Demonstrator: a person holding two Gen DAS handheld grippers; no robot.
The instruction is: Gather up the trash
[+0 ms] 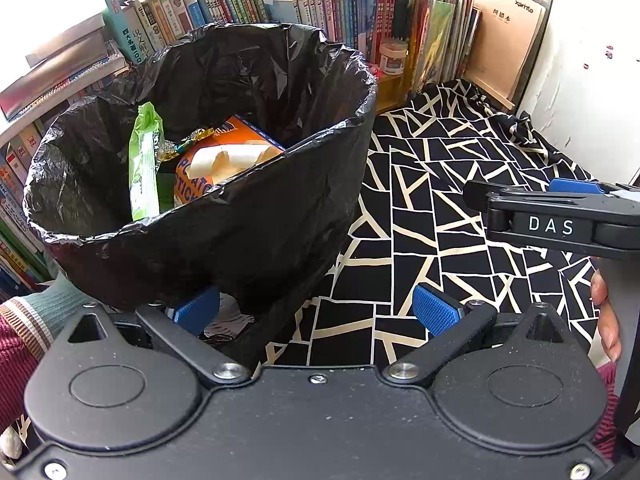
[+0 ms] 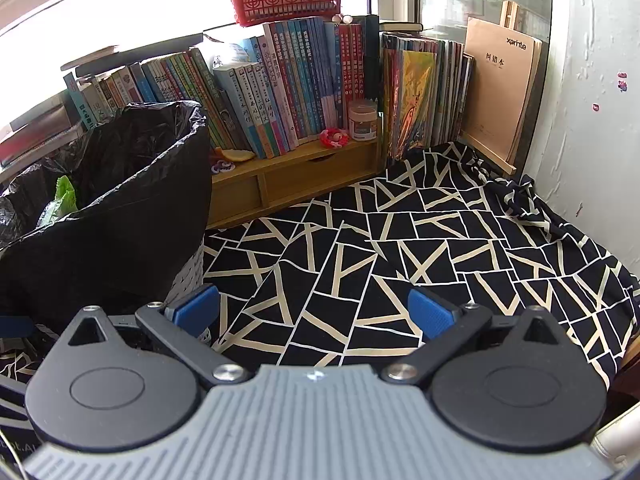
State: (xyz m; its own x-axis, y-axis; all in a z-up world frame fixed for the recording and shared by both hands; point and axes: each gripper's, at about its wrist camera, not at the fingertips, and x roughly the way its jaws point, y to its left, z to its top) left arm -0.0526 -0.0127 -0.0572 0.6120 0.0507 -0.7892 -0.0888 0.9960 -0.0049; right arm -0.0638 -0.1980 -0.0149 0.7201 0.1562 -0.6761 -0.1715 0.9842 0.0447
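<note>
Both grippers are sitting with jaws wide open, nothing in them: left gripper [image 1: 316,308] by the trash bin [image 1: 224,216], where a green wrapper [image 1: 145,168] and orange box [image 1: 224,156] are lying, right gripper [image 2: 314,312] hovering over the patterned cloth [image 2: 420,248].

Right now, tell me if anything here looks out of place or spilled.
Nothing spilled. The bin leans, its rim tipped toward the left gripper. A green wrapper and an orange box lie inside. The patterned cloth is rumpled near the wall but bare of trash.
</note>
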